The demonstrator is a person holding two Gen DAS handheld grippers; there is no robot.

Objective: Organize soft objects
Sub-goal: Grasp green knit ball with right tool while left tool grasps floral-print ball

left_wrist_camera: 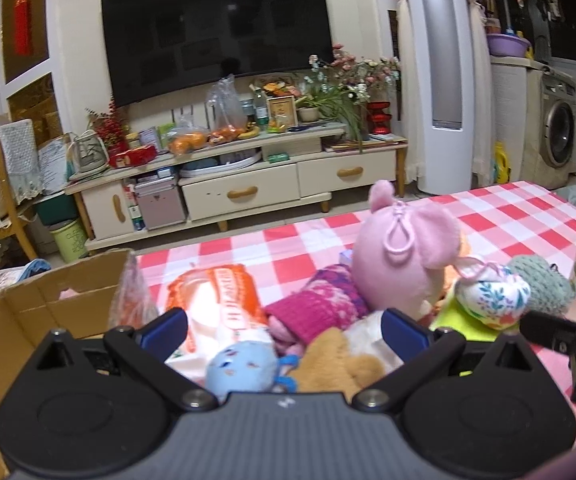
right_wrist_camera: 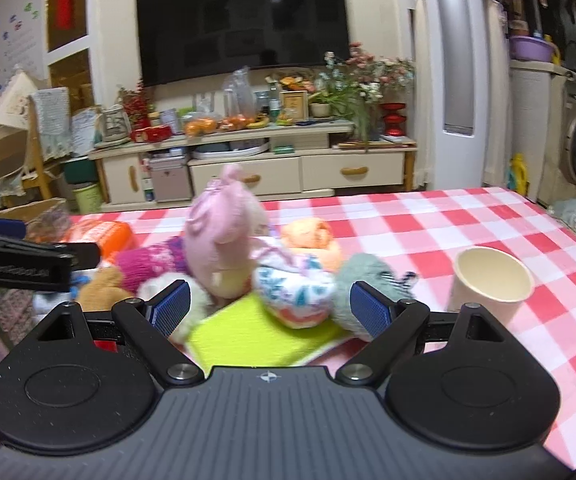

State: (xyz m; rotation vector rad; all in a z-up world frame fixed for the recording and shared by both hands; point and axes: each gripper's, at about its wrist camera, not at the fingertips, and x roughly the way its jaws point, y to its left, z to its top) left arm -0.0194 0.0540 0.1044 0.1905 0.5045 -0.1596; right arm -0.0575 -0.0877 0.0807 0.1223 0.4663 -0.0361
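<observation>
A heap of soft things lies on the red-checked table. In the left wrist view my left gripper (left_wrist_camera: 283,332) is open over a small blue plush (left_wrist_camera: 243,370), a tan plush (left_wrist_camera: 340,364) and a magenta knitted piece (left_wrist_camera: 320,304). A pink plush pig (left_wrist_camera: 404,256) stands behind them. An open cardboard box (left_wrist_camera: 27,320) is at the left. In the right wrist view my right gripper (right_wrist_camera: 269,306) is open around a floral fabric ball (right_wrist_camera: 294,292) resting on a lime-green pad (right_wrist_camera: 255,340), with a grey-green knitted piece (right_wrist_camera: 362,276) beside it.
A paper cup (right_wrist_camera: 490,282) stands at the right on the table (right_wrist_camera: 448,220). An orange-and-white packet (left_wrist_camera: 219,300) lies near the box. A TV stand (left_wrist_camera: 239,168) and a washing machine (left_wrist_camera: 560,132) stand beyond the table.
</observation>
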